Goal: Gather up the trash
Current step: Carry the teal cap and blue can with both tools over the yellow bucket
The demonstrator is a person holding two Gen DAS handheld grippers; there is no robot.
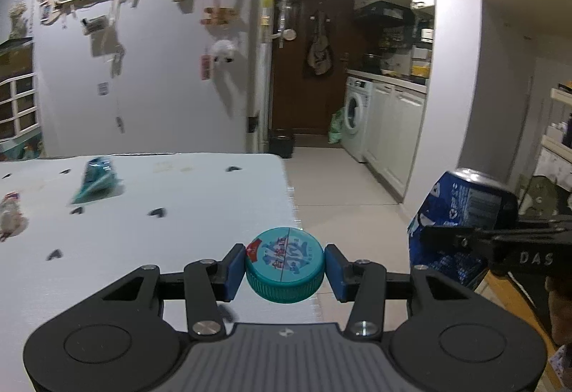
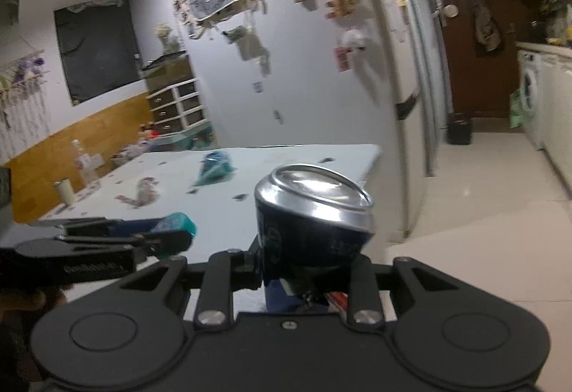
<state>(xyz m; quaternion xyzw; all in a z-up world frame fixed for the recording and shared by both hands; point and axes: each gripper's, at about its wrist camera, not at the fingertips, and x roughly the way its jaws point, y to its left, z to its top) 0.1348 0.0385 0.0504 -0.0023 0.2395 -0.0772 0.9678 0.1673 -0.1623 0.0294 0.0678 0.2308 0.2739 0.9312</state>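
The bench (image 1: pixel 150 249) has a white top scattered with small dark heart-shaped marks (image 1: pixel 156 212). A crumpled teal snack wrapper (image 1: pixel 96 182) lies toward the far side of it, well back from the near corner. To the left, near that edge, lies a pale, crumpled clear wrapper (image 1: pixel 9 215) with reddish print. In the right wrist view the same teal wrapper (image 2: pixel 213 172) sits beyond the pale one (image 2: pixel 141 196), the two apart. At the far left edge stands a small white cup (image 2: pixel 64 192), upright, with a clear bottle (image 2: pixel 83 161) behind it; whether the bottle rests on the bench is unclear. Beyond the bench's right edge lies pale tiled floor (image 1: pixel 343 177).
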